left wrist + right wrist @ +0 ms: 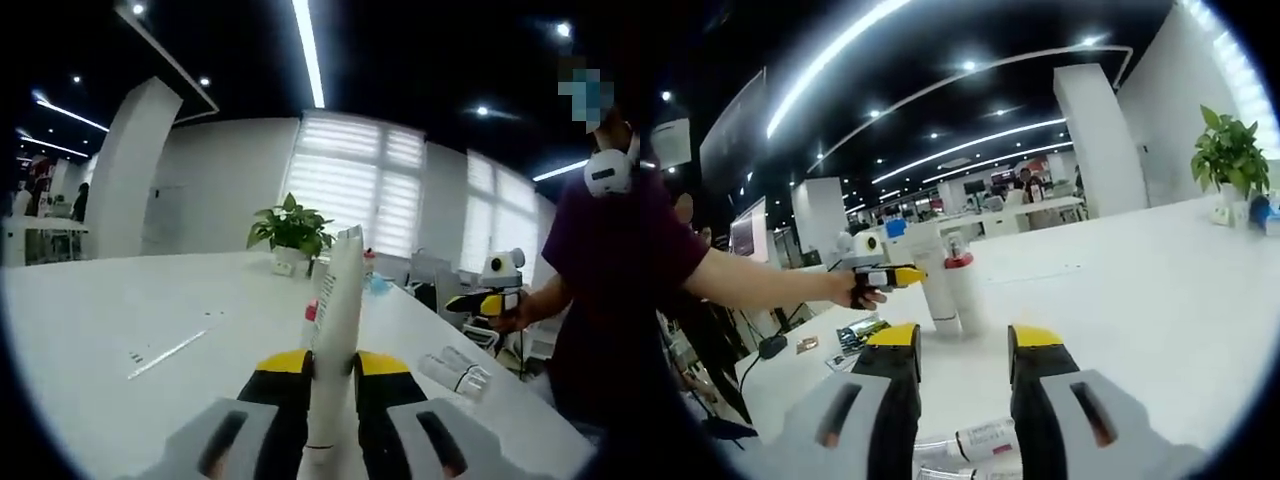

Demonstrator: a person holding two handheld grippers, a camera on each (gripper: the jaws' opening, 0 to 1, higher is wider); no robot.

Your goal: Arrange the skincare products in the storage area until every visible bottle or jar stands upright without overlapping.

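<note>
My left gripper (332,372) is shut on a tall white tube (336,310), held upright between its yellow-tipped jaws. In the right gripper view the same tube (938,295) stands with its base on the white table (1140,290), the left gripper (902,274) at its side. Close beside it is an upright white bottle with a red cap (962,285), which peeks out pink behind the tube (311,312). My right gripper (962,345) is open with nothing between its jaws, and a hand holds it (488,301) at the right. A white bottle (455,372) lies on its side.
A potted plant (291,231) stands at the table's far edge, with a small blue item (378,283) near it. Lying tubes (980,438) sit on the table just under my right jaws. The person stands at the table's right side.
</note>
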